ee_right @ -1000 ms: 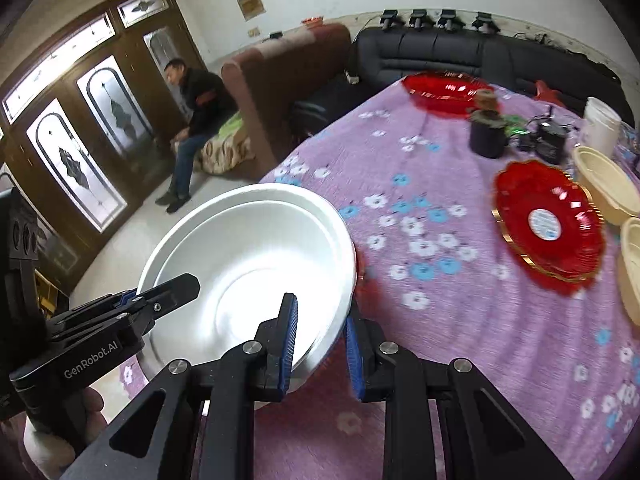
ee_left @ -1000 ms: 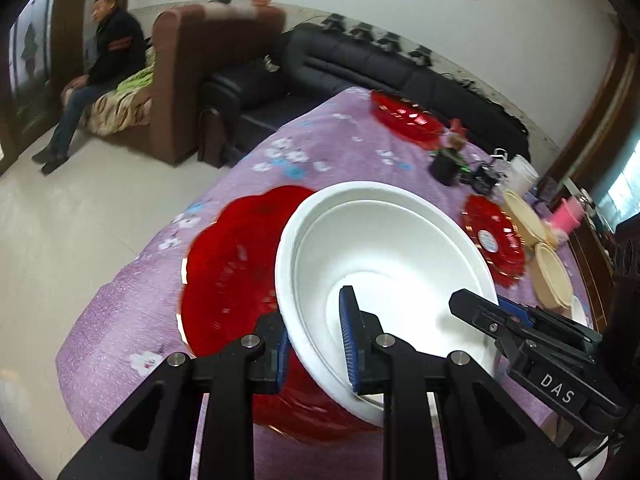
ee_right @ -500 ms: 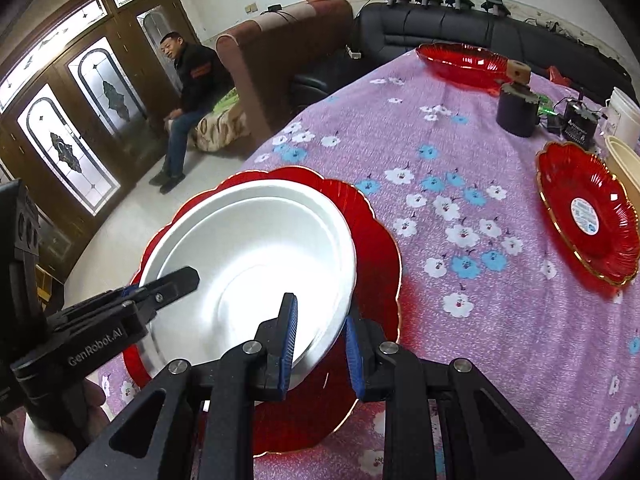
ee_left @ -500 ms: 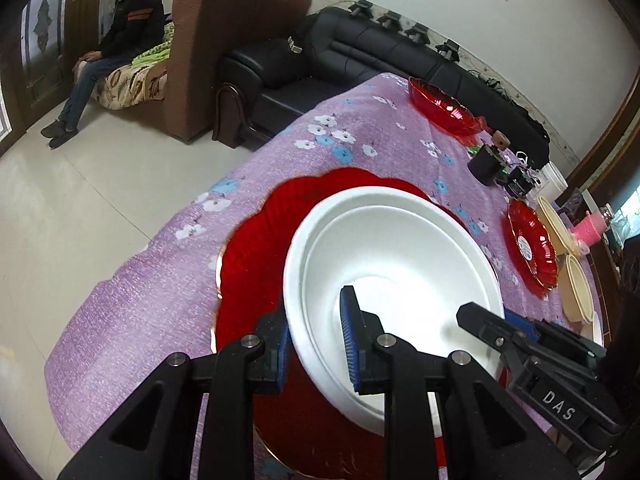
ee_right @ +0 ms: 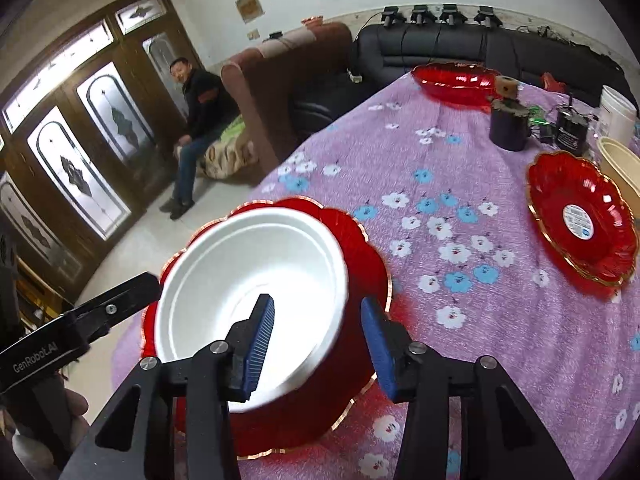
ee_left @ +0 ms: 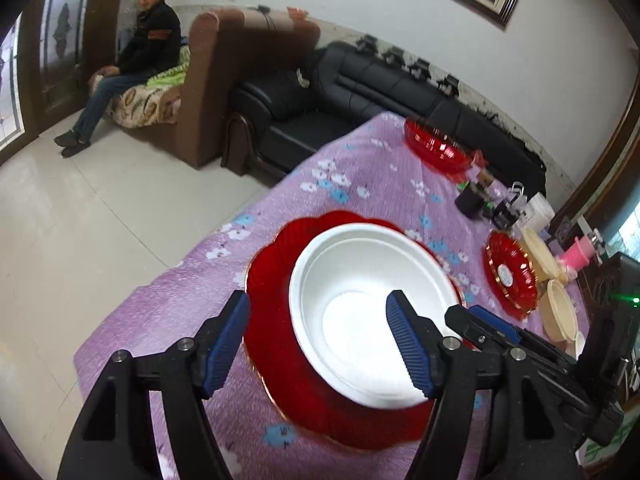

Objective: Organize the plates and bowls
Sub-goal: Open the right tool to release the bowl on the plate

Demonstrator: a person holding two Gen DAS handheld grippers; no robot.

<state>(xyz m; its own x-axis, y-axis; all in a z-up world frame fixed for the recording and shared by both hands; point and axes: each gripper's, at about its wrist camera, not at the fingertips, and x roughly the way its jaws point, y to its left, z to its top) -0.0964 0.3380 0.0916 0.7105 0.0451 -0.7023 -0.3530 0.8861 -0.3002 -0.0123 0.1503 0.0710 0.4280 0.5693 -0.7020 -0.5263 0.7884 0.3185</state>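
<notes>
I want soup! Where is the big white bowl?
The white bowl sits on the big red plate at the near end of the purple table, between both open tools.

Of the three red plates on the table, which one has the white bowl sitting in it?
The nearest red plate, just ahead of both grippers, holds the white bowl. The labelled plate and the far plate hold no bowl.

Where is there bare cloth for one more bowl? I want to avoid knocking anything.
The widest free patch is the flowered tablecloth between the white bowl on its red plate and the stickered red plate. The far right, around the dark cup and beige bowls, is crowded.
</notes>
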